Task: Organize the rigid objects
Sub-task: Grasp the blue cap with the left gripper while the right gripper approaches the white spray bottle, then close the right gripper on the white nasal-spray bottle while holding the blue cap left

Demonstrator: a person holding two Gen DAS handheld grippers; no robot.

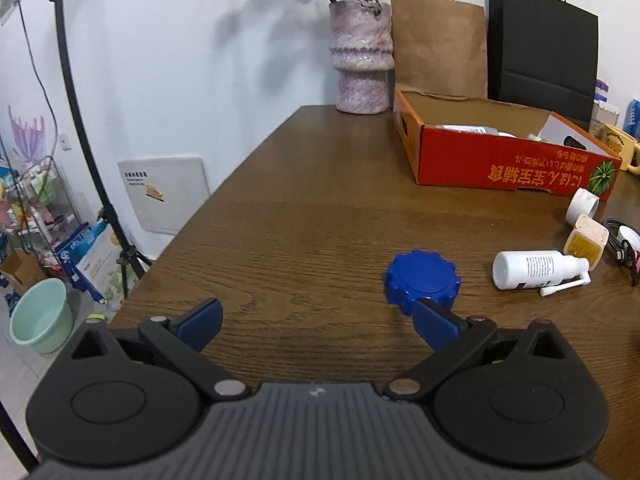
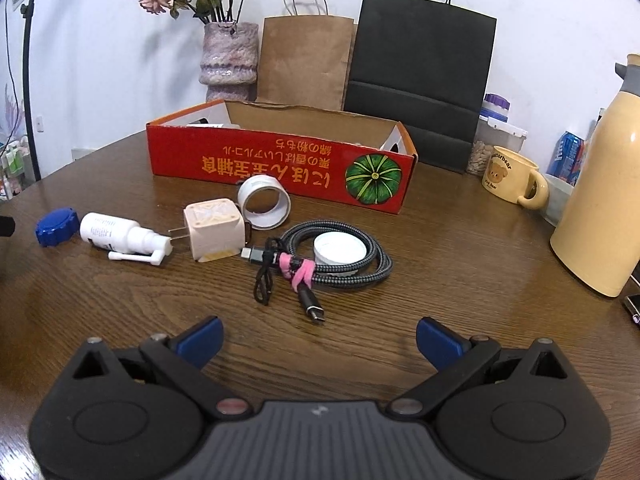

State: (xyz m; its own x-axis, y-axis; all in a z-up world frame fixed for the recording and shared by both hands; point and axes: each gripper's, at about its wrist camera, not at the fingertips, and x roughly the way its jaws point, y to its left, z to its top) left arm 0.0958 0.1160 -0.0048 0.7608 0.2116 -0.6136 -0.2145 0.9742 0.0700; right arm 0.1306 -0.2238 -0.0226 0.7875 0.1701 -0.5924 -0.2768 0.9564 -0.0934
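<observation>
Left wrist cam first: my left gripper (image 1: 318,322) has its jaws spread wide with nothing in them; the blue cap (image 1: 422,281) sits on the wooden table (image 1: 312,208) just ahead of the right-hand finger, off to that side and not between the jaws; the white spray bottle (image 1: 534,269) lies on its side further right, the red box (image 1: 508,160) beyond it.

Right wrist cam: right gripper (image 2: 318,338) also gaping, empty; the coiled cable (image 2: 340,258) lies straight ahead of the jaws, near but clear of them; the charger plug (image 2: 214,229) and tape roll (image 2: 264,200) are behind it, near the box front.
</observation>
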